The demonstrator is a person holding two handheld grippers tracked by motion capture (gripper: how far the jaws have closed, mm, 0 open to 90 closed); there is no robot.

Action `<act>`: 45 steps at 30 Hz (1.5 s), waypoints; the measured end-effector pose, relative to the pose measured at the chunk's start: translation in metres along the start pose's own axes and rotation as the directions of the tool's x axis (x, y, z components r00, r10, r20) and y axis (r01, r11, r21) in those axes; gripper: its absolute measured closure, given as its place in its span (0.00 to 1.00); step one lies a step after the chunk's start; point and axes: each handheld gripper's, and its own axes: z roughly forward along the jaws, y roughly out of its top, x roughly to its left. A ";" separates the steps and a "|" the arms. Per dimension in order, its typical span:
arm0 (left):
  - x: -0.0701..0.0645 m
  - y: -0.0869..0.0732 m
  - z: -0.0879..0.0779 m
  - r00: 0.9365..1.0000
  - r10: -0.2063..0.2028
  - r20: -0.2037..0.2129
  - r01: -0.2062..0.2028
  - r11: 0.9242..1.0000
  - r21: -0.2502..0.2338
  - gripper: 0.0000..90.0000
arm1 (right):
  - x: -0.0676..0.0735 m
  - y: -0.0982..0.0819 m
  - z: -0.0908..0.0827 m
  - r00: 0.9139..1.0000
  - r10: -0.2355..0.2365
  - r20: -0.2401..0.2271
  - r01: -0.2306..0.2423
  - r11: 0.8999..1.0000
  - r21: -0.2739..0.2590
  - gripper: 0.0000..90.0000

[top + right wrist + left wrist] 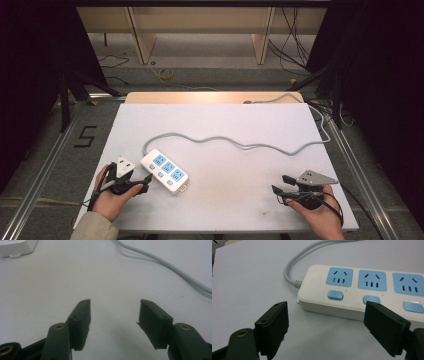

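While the table (pixel 225 120) bears the strip (pixel 164 170) at front left, untouched, all work remains. Left gripper (pixel 325 322) sits just beside it, jaws wide, empty; right gripper (pixel 113 322) well apart, likewise.

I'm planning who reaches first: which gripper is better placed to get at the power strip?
Left. The left gripper sits open right beside the power strip, jaws facing its side. The right gripper, also open, is far across the table.
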 end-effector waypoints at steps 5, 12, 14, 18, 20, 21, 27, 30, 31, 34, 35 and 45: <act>-0.002 0.001 0.000 1.000 0.010 0.001 -0.010 1.000 -0.001 0.22 | 0.003 0.002 0.001 1.000 -0.007 -0.013 0.007 1.000 0.016 0.52; -0.002 0.002 0.000 1.000 0.003 -0.006 -0.003 1.000 -0.004 0.22 | 0.007 0.005 0.005 0.999 -0.038 -0.019 0.039 0.999 0.025 0.56; -0.002 0.002 0.001 1.000 0.002 -0.007 -0.002 1.000 -0.002 0.23 | 0.007 0.006 0.005 0.999 -0.037 -0.022 0.037 0.999 0.025 0.58; -0.003 0.002 0.001 1.000 0.003 -0.008 -0.003 1.000 -0.004 0.23 | 0.010 0.009 0.005 0.998 -0.048 -0.037 0.049 0.998 0.028 0.70; -0.003 0.002 0.001 1.000 0.010 -0.006 -0.010 1.000 -0.002 0.23 | 0.011 0.011 0.005 0.997 -0.056 -0.047 0.057 0.998 0.031 0.74; -0.003 0.002 0.001 1.000 0.015 -0.005 -0.015 1.000 0.001 0.23 | 0.013 0.014 0.006 0.996 -0.072 -0.051 0.073 0.997 0.027 0.81; -0.004 0.003 0.001 1.000 0.016 -0.008 -0.016 1.000 0.001 0.23 | 0.018 0.020 0.007 0.993 -0.109 -0.047 0.110 0.994 0.019 0.95; -0.003 0.003 0.001 1.000 0.011 -0.011 -0.011 1.000 -0.003 0.23 | 0.022 0.023 0.009 0.992 -0.119 -0.044 0.121 0.992 0.026 1.00; -0.003 0.003 0.001 1.000 0.010 -0.012 -0.010 1.000 -0.003 0.23 | 0.022 0.024 0.009 0.992 -0.119 -0.046 0.121 0.992 0.030 1.00; -0.004 0.004 0.002 1.000 0.012 -0.010 -0.012 1.000 -0.002 0.23 | 0.024 0.027 0.011 0.991 -0.124 -0.046 0.126 0.991 0.036 1.00; -0.004 0.004 0.002 1.000 0.014 -0.010 -0.014 1.000 -0.001 0.23 | 0.024 0.027 0.011 0.991 -0.124 -0.046 0.126 0.991 0.036 1.00; -0.004 0.004 0.002 1.000 0.015 -0.009 -0.015 1.000 -0.001 0.23 | 0.033 0.038 0.020 0.988 -0.142 -0.059 0.146 0.987 0.060 1.00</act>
